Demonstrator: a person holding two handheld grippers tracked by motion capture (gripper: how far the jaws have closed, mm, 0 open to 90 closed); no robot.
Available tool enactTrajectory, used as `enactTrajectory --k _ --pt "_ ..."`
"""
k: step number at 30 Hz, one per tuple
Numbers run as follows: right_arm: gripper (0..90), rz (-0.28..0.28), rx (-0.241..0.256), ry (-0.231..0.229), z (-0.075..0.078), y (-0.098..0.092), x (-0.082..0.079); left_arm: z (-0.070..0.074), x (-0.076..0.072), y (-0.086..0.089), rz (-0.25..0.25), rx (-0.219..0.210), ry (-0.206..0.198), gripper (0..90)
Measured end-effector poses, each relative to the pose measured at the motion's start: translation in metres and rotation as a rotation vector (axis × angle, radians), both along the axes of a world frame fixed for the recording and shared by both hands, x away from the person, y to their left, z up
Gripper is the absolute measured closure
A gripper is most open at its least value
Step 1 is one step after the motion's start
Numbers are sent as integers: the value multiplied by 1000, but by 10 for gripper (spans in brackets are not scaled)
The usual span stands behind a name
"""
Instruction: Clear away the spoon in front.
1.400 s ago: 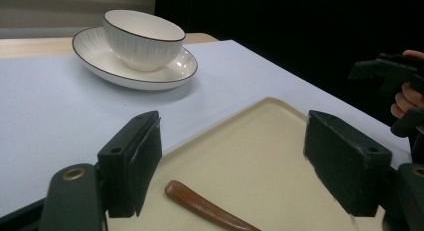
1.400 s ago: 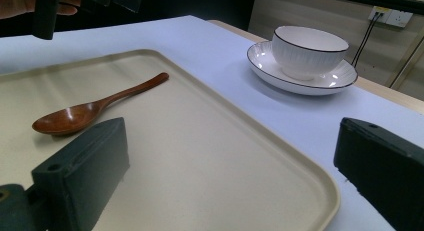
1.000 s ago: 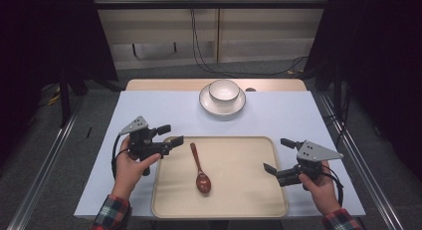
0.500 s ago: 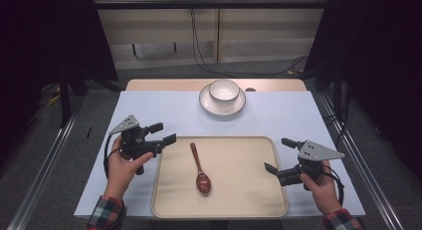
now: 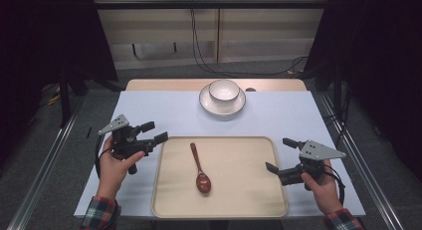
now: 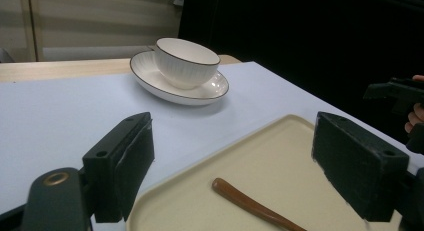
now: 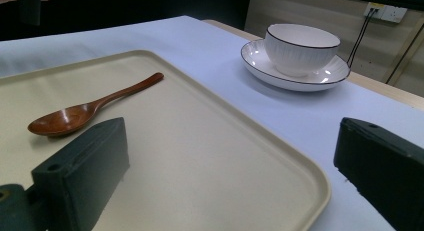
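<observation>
Two grippers are being held at the tray point(image 5: 249, 200) edges. The left gripper point(image 5: 155, 132) is being eased back leftward off the tray since the earlier frame; the right gripper point(image 5: 280, 157) is being kept where it was. Both sets of jaws are being held wide apart, nothing gripped. The wooden spoon point(image 5: 199, 169) is lying left of tray centre, long axis running near-far, bowl toward the person, handle pointing at the bowl point(image 5: 223, 90) on its saucer point(image 5: 207, 104).

Beyond the table's point(image 5: 149, 115) far edge, black cables point(image 5: 199, 51) hang down a pale panelled wall point(image 5: 159, 36) onto grey floor point(image 5: 40, 155), dark curtains point(image 5: 45, 36) flanking both sides.
</observation>
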State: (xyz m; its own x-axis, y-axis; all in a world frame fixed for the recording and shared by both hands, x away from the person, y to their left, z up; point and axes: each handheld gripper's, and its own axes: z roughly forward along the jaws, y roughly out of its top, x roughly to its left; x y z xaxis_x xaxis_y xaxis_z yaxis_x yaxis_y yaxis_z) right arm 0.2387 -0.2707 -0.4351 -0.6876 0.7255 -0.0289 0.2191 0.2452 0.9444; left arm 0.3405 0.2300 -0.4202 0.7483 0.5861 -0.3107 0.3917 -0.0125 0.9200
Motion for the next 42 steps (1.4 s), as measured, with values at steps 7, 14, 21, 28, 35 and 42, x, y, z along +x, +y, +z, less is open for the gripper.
enactTrajectory --k 7,14,21,28,35,42 --pt "8 -9 10 6 0 -2 0 0 1 10 9 -3 -7 165" --pt "8 -16 12 3 0 -4 1 -1 2 21 31 -2 -7 159" --pt "8 -16 10 3 0 -6 1 -3 3 28 37 -5 -9 151" --pt "8 -20 12 8 0 -7 1 -5 3 33 36 5 -7 144" --pt "8 -18 15 10 0 -9 1 -7 3 38 48 9 -9 141" --pt "8 -29 23 13 0 -10 1 -9 3 45 78 35 -6 139"
